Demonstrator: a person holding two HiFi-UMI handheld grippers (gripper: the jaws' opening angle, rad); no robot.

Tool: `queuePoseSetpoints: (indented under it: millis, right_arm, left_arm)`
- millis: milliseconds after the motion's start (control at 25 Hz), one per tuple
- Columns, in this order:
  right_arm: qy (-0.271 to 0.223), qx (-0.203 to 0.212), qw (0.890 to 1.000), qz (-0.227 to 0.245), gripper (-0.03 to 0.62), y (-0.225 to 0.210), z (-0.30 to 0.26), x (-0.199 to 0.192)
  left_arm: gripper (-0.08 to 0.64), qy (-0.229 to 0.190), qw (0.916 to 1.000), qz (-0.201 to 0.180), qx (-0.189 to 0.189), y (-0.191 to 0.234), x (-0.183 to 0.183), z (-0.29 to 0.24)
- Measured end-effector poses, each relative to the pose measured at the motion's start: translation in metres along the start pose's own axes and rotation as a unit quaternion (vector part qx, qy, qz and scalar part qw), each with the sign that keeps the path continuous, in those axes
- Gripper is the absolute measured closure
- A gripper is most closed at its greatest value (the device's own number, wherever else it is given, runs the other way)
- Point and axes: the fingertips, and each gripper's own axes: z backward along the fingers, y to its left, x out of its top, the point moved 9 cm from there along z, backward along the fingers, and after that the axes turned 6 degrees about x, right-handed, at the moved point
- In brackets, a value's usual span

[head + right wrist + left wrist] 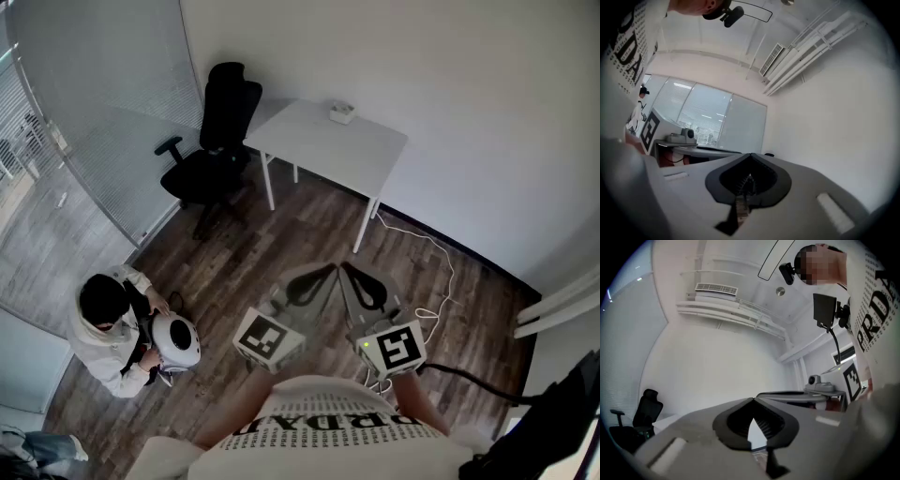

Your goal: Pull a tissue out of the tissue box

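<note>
Pale walls (450, 94) and a wood floor (309, 234) surround a white desk (323, 150), with a black office chair (225, 112) beside it. The tissue box (342, 112) sits near the desk's far edge, well away from both grippers. The left gripper (319, 278) and right gripper (358, 278) have their fingers together and hold nothing. A tissue is probably light, soft and easily torn, so pinch its top fold.
</note>
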Motion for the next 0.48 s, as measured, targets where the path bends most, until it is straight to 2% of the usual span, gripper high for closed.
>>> queuePoseSetpoints:
  millis: [480]
  right_arm:
    - [0.006,-0.009,1.000,-0.007,0.584,0.0052,0.0063,-0.0069]
  left_arm:
    - [0.569,0.000,1.0000,0.003,0.002,-0.0067,-0.0063,0.0059]
